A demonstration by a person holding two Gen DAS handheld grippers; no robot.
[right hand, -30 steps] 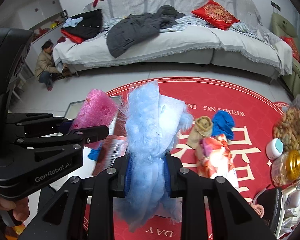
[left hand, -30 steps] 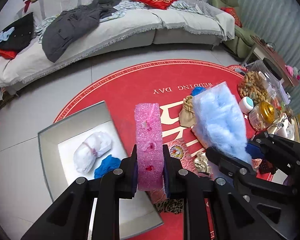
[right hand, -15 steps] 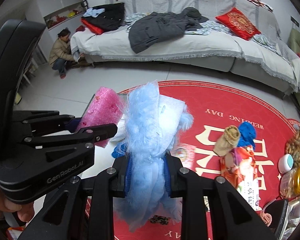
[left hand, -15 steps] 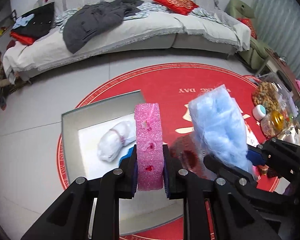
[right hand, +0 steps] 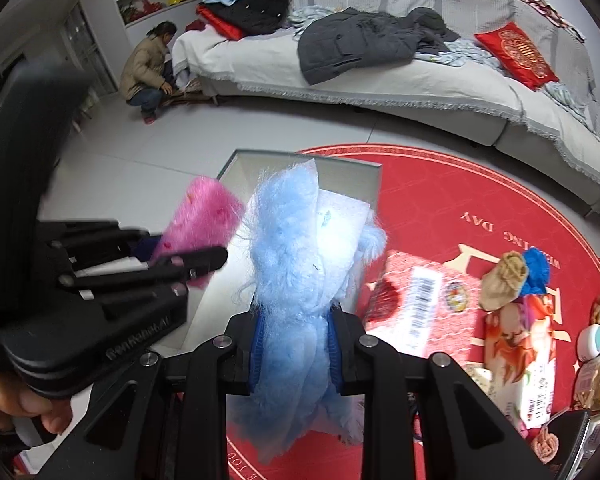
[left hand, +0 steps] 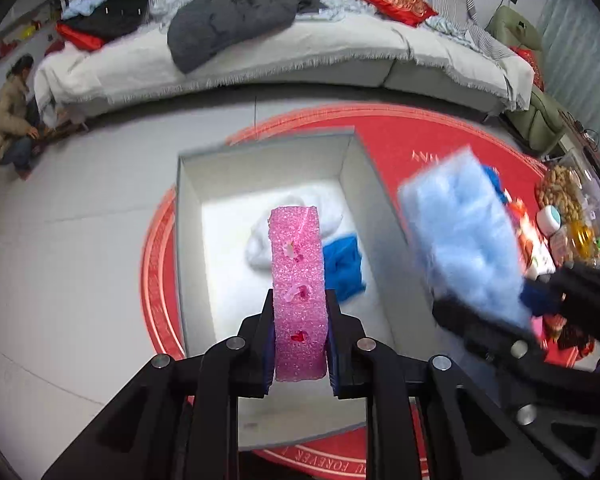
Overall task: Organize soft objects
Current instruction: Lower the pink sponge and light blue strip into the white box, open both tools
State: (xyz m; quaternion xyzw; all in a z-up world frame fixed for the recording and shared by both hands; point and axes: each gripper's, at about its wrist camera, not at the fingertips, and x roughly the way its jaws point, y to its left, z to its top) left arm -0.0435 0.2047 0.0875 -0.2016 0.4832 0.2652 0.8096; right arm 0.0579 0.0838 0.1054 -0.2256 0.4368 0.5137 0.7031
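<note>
The left gripper (left hand: 299, 338) is clamped on a bright pink block of sparkly foam sponge (left hand: 298, 280), which stands upright between its black fingers. Directly beyond it lies an open grey cardboard box with a white floor (left hand: 260, 152), resting partly on a round red rug with gold lettering (right hand: 480, 200). Inside the box sit a white bundle of soft cloth (left hand: 260, 244) and a crumpled deep blue cloth (left hand: 344, 266), touching each other.

The right gripper (right hand: 295, 340) is closed on a fluffy pale blue tuft of fibre with a white backing (right hand: 300, 248) (it bulges well above the jaws and hangs below them). This bundle is just right of the box's right wall, beside the pink sponge.

On the rug to the right lie a beige cloth (right hand: 502, 280), another blue cloth (right hand: 536, 270) and a printed snack packet (right hand: 516, 356). A grey sofa strewn with clothes (left hand: 300, 52) stands behind, with a person crouching (right hand: 148, 68) at its left end.
</note>
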